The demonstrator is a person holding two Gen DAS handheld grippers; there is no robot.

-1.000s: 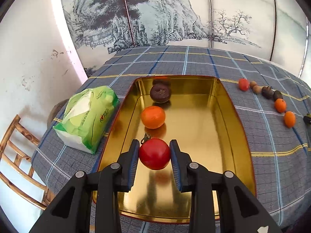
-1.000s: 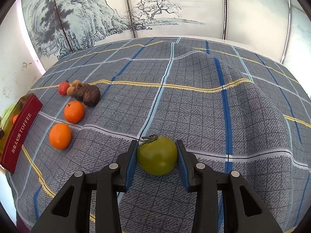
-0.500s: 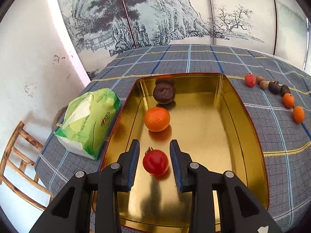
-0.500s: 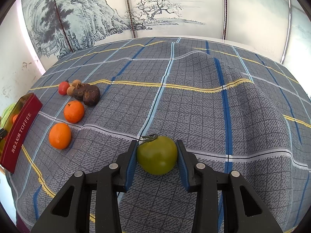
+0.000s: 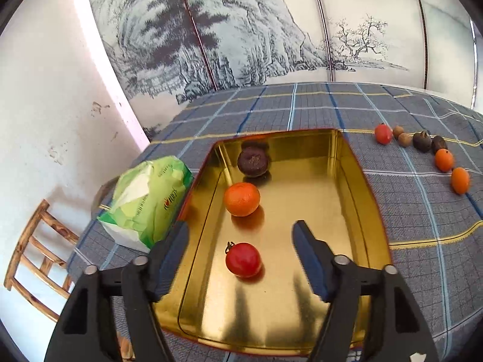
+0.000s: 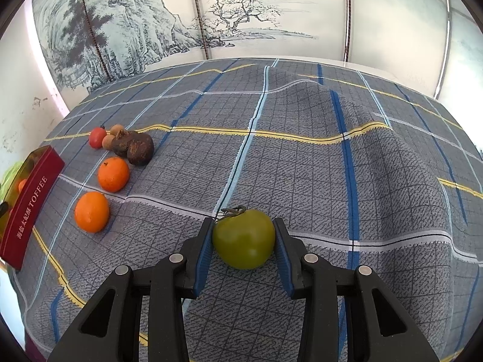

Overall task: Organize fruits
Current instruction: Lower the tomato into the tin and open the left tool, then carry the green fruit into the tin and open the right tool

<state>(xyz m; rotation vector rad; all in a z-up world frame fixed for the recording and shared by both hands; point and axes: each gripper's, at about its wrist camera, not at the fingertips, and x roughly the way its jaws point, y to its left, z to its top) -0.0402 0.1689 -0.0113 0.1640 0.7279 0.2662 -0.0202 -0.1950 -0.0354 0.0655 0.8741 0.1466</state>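
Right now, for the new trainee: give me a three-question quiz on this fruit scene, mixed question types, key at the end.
1. True or false: the left gripper is clamped on the red tomato.
2. How many fruits lie in the gold tin?
3. What does the right gripper hold? A) an orange B) a green tomato C) nothing

Key:
1. False. Its jaws have just been opening and stand clear of it.
2. Three: red tomato, orange, dark brown fruit.
3. B, the green tomato.

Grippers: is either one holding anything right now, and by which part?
The right gripper grips the green tomato by its two sides. The left gripper, jaws just opened, holds nothing; the red tomato lies free in the gold tin.
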